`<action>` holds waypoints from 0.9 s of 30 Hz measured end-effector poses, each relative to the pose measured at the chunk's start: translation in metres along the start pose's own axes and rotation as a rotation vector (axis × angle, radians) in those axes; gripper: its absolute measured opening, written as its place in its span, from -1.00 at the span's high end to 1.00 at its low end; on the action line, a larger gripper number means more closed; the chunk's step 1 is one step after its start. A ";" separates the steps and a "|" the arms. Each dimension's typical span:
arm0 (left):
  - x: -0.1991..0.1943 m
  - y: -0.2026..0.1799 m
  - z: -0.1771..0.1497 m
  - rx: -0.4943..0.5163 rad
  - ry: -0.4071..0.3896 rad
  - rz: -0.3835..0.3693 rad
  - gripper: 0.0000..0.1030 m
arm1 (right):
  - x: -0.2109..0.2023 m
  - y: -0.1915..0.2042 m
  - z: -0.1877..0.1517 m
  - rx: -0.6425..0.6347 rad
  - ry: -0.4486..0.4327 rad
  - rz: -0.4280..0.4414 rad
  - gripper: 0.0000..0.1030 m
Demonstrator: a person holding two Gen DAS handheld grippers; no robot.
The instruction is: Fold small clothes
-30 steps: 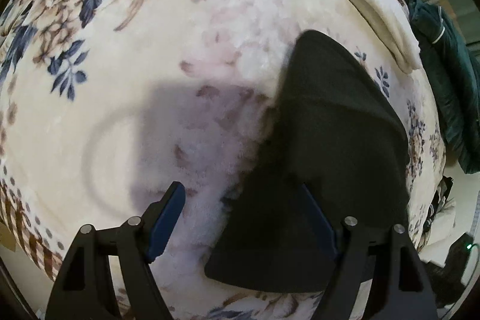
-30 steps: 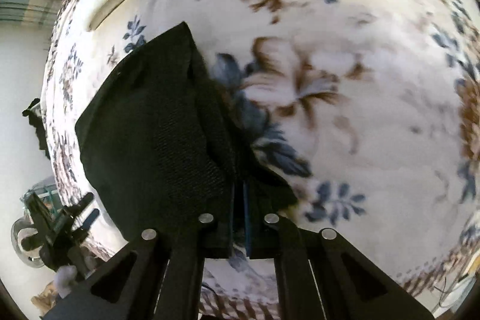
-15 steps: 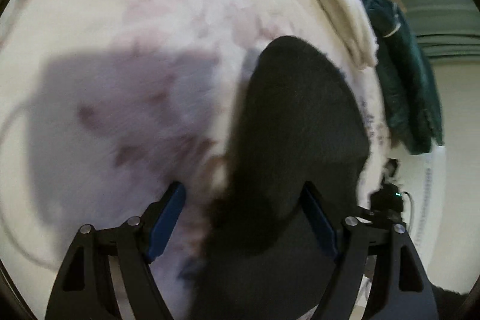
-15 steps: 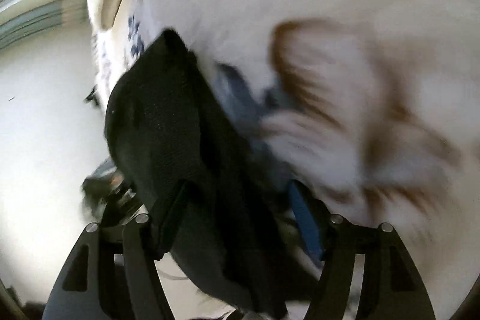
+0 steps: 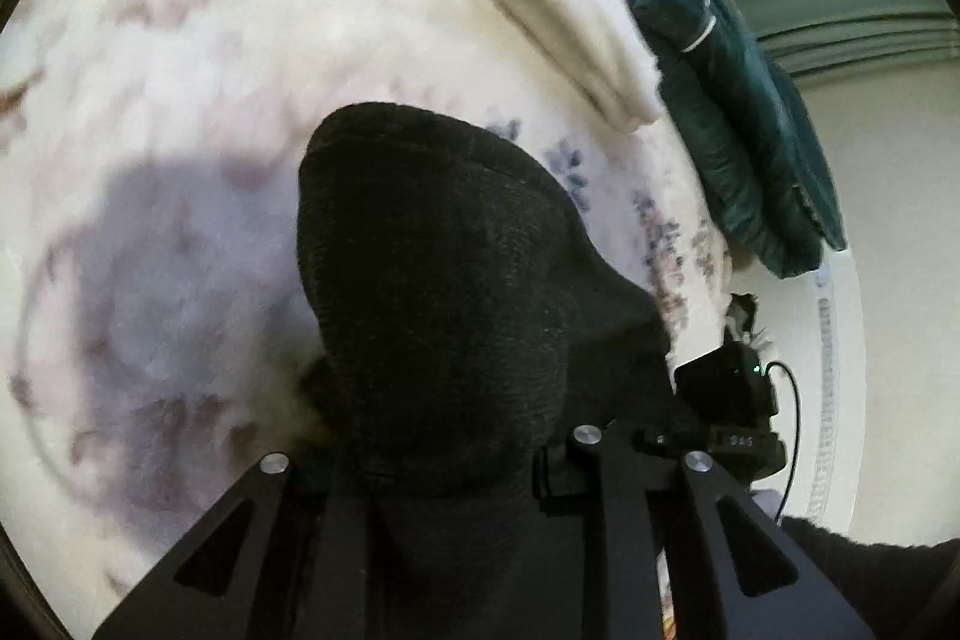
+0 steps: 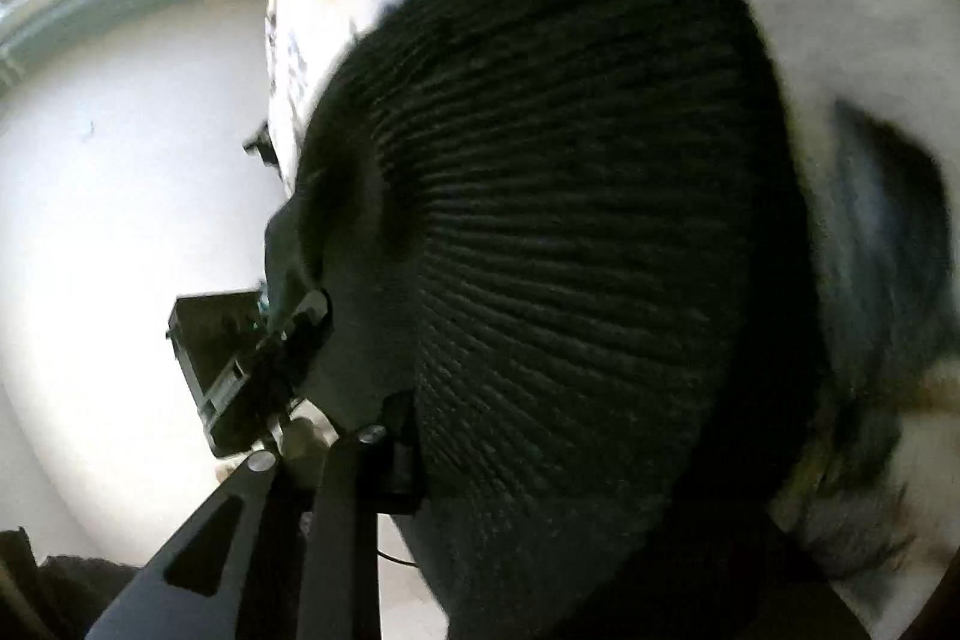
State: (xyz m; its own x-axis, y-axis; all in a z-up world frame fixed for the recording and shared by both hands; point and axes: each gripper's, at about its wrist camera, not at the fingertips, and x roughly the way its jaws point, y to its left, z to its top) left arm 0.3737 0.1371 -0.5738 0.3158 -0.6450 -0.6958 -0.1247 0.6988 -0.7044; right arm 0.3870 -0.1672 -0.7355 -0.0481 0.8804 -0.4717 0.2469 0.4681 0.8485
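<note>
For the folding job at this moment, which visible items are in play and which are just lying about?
In play:
- black garment
- left gripper
- right gripper
- floral blanket, the work surface

Lying about:
- folded cream cloth on the blanket
- dark green jacket past the blanket's edge
- black device with a cable

Matt black ribbed knit garment (image 5: 456, 280) on a fluffy floral plush blanket (image 5: 240, 58); matt black plastic gripper fingers (image 5: 606, 520)
</note>
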 end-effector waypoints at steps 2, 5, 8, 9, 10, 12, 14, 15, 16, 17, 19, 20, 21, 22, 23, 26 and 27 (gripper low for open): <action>-0.006 -0.011 0.010 0.010 0.002 0.003 0.65 | -0.012 0.012 -0.006 -0.002 -0.029 0.007 0.53; -0.015 -0.033 0.041 0.030 0.004 -0.007 0.65 | -0.034 0.040 -0.005 -0.006 -0.080 0.026 0.53; -0.020 -0.067 0.092 0.089 -0.010 -0.014 0.65 | -0.062 0.075 0.013 -0.035 -0.130 0.042 0.53; -0.018 -0.076 0.107 0.107 -0.015 -0.011 0.65 | -0.071 0.083 0.022 -0.041 -0.145 0.042 0.53; -0.016 -0.088 0.127 0.129 -0.022 -0.007 0.65 | -0.080 0.094 0.033 -0.048 -0.166 0.034 0.53; -0.007 -0.109 0.176 0.159 -0.033 -0.010 0.64 | -0.099 0.119 0.064 -0.072 -0.202 0.029 0.53; 0.005 -0.119 0.221 0.176 -0.039 -0.019 0.64 | -0.118 0.142 0.103 -0.085 -0.241 0.023 0.53; 0.012 -0.122 0.244 0.178 -0.043 -0.017 0.64 | -0.124 0.149 0.116 -0.093 -0.256 0.017 0.54; 0.018 -0.123 0.258 0.181 -0.043 -0.020 0.64 | -0.131 0.158 0.136 -0.102 -0.273 0.009 0.54; 0.027 -0.125 0.279 0.190 -0.044 -0.014 0.63 | -0.139 0.167 0.161 -0.105 -0.291 0.001 0.54; 0.048 -0.128 0.319 0.216 -0.042 0.001 0.63 | -0.146 0.178 0.195 -0.113 -0.310 -0.026 0.53; 0.059 -0.128 0.336 0.221 -0.040 0.009 0.63 | -0.150 0.182 0.215 -0.114 -0.319 -0.036 0.54; 0.070 -0.124 0.354 0.221 -0.035 0.015 0.63 | -0.152 0.187 0.238 -0.123 -0.329 -0.064 0.54; 0.081 -0.118 0.368 0.215 -0.028 0.025 0.63 | -0.150 0.191 0.255 -0.126 -0.337 -0.080 0.54; 0.091 -0.112 0.381 0.205 -0.013 0.038 0.62 | -0.151 0.192 0.273 -0.126 -0.344 -0.099 0.54; 0.124 -0.090 0.410 0.161 0.073 0.117 0.55 | -0.149 0.189 0.313 -0.116 -0.348 -0.164 0.54; 0.133 -0.082 0.414 0.157 0.100 0.153 0.47 | -0.146 0.187 0.321 -0.108 -0.344 -0.191 0.53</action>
State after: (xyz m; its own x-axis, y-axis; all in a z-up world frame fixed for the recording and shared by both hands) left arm 0.8151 0.1220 -0.5510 0.2090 -0.5499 -0.8087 -0.0141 0.8252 -0.5647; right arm 0.7508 -0.2322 -0.5851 0.2477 0.7085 -0.6608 0.1612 0.6425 0.7492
